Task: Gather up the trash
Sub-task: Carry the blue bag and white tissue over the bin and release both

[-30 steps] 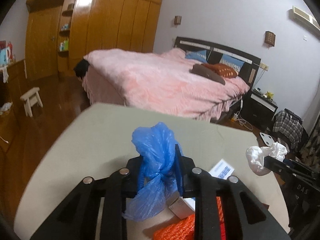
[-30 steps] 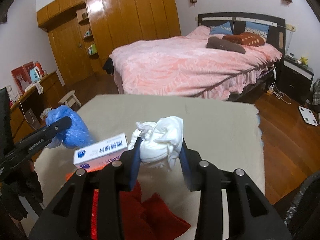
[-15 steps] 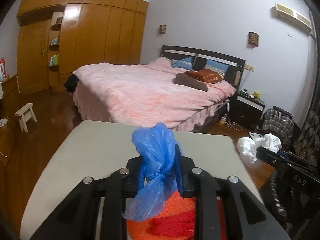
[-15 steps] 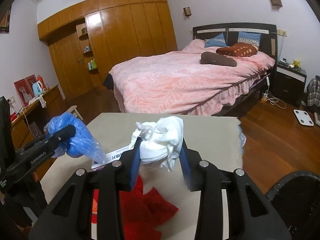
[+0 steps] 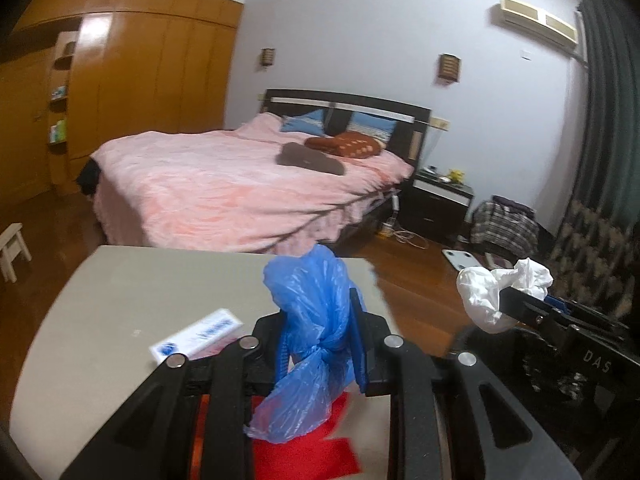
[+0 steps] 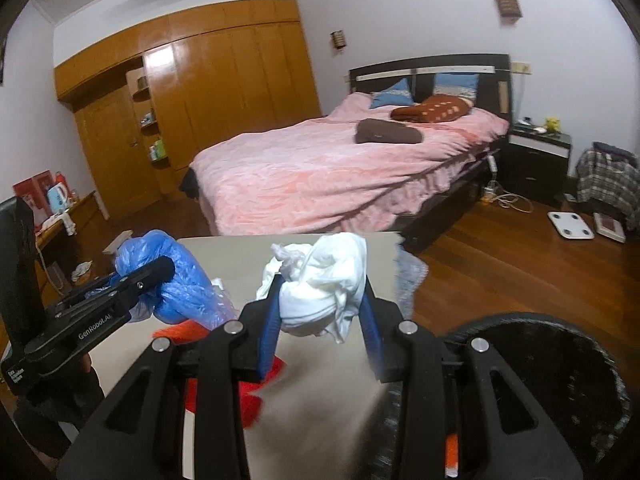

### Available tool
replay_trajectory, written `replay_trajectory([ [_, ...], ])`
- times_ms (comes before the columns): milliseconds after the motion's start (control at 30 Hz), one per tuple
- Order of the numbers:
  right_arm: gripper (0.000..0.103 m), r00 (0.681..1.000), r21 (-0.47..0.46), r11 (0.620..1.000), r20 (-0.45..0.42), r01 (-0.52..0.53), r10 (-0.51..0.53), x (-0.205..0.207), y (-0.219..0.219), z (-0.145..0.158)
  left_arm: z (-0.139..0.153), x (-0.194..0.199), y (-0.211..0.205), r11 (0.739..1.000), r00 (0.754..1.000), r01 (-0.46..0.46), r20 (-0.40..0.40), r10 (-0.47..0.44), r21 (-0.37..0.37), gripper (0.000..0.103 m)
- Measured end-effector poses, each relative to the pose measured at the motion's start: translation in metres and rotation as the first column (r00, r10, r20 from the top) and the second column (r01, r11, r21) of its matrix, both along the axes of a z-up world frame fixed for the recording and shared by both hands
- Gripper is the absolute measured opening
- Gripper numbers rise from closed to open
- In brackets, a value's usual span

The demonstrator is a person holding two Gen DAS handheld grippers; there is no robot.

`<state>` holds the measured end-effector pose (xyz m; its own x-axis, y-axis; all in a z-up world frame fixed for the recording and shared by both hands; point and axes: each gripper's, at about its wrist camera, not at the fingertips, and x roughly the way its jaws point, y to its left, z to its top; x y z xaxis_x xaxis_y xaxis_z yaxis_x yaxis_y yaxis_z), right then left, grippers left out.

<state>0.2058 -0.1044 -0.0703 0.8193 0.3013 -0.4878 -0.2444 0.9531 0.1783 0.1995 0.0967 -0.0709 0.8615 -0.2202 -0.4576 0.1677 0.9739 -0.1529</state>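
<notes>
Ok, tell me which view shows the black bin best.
The right wrist view: the black bin fills its lower right corner, dark rim and inside visible beside the table. The left wrist view shows only a dark, blurred patch behind the right gripper, probably the bin.

Both wrist views bedward, over table
</notes>
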Motion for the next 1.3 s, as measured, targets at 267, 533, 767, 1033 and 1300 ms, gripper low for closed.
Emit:
replay_trajectory([
  [267,0.035,0.992,-0.023,0.991,-0.011,0.129,-0.129,-0.033,-0.069,-0.006,-0.002,-0.011,-0.067,0.991,0.991,0.132,-0.007,-0.132,-0.004,0.025],
  [533,0.035,0.969,-0.052,0.969,-0.031,0.243,-0.245,-0.063,-0.126,-0.022,-0.009,-0.015,-0.133,0.966,0.966,0.257,-0.023,-0.258,-0.017,0.025],
  [767,0.035,0.947,-0.059,0.947,-0.039,0.316,-0.319,-0.080,-0.163,-0.035,-0.021,-0.018,-0.179,0.944,0.943,0.329,-0.038,-0.329,-0.005,0.025],
  [1033,0.046,0.922,-0.063,0.923,-0.064,0.379,-0.382,-0.090,-0.191,-0.051,-0.036,-0.012,-0.213,0.914,0.909,0.404,-0.098,-0.405,-0.031,0.049],
  [1300,0.094,0.899,-0.072,0.899,-0.037,0.433,-0.436,-0.096,-0.197,-0.047,-0.034,-0.014,-0.195,0.935,0.933,0.354,-0.077,-0.352,0.011,0.078],
])
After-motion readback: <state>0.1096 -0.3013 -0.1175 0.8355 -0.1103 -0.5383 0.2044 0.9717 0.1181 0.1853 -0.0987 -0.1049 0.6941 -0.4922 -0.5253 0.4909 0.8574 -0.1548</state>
